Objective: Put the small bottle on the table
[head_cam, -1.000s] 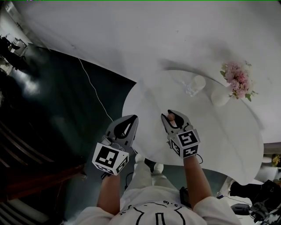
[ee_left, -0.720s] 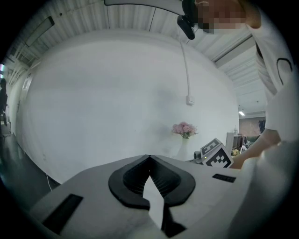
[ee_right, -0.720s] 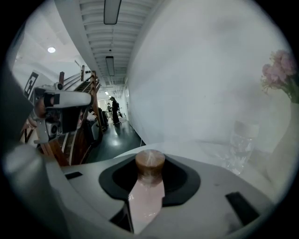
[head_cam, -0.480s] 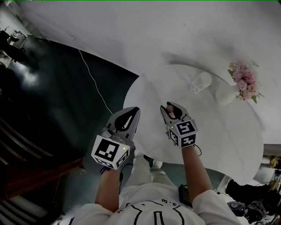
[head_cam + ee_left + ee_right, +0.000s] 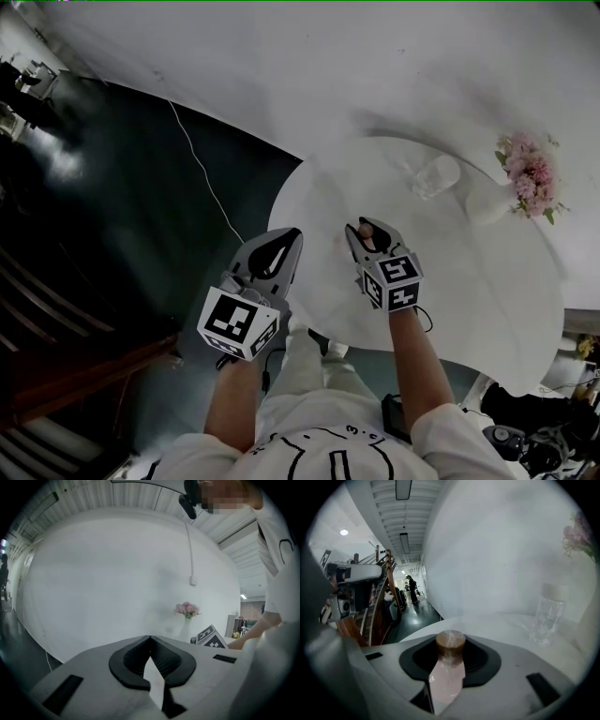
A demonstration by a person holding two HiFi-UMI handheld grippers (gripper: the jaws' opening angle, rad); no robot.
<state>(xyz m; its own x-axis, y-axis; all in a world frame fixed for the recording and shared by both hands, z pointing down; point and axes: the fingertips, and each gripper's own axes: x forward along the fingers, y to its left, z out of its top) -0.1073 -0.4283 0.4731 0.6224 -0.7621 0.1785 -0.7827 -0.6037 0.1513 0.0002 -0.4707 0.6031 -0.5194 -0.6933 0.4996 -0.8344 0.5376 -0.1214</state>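
Observation:
My right gripper (image 5: 367, 232) is shut on the small bottle (image 5: 449, 667), a pale pink bottle with a brown cap (image 5: 366, 229); it stands upright between the jaws. The gripper hovers over the near left part of the round white table (image 5: 487, 281). My left gripper (image 5: 278, 246) is shut with nothing in it, and it hangs left of the table's edge, above the dark floor. In the left gripper view the jaws (image 5: 150, 639) meet at their tips with nothing between them.
A clear glass bottle with a white cap (image 5: 437, 175) (image 5: 548, 613) lies on the far part of the table. A white vase (image 5: 487, 202) with pink flowers (image 5: 531, 173) stands at the far right. A white wall runs behind; a thin cable (image 5: 202, 178) crosses the dark floor.
Both grippers have shifted slightly forward and to the right over the table's near edge. The right gripper still holds the small bottle; the left stays shut.

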